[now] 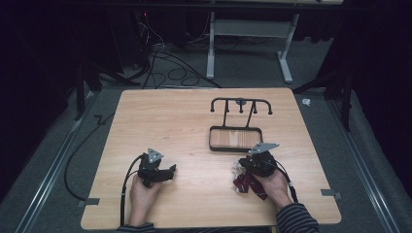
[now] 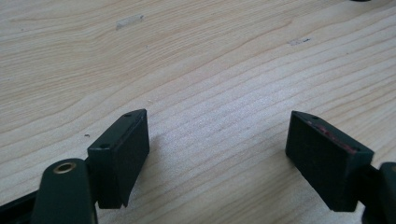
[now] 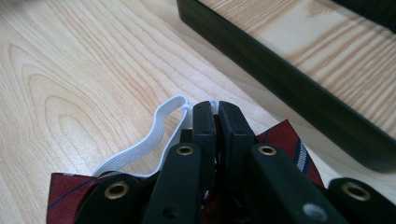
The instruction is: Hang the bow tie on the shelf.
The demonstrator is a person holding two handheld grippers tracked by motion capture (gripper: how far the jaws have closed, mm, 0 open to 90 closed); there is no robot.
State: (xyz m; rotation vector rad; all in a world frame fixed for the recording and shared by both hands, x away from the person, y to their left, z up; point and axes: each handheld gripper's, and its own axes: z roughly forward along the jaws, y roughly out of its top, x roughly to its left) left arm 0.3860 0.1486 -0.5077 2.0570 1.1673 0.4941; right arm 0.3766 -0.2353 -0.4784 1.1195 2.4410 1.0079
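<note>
Two tongs are resting low on the table [image 1: 194, 121] from above — left tongs [image 2: 217, 154] are gaping wide over bare wood, while right tongs [image 3: 217, 126] are clamping a red striped tie's [image 3: 285, 137] white elastic band [image 3: 154, 140] beside the black rack base [image 3: 289, 79].

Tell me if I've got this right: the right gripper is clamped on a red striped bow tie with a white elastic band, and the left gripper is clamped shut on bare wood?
Not quite. The left gripper is open: the left gripper view shows its jaws wide apart over the light wooden table, holding nothing. The rest stands: the right gripper is shut on the red striped bow tie with its white elastic band.
</note>
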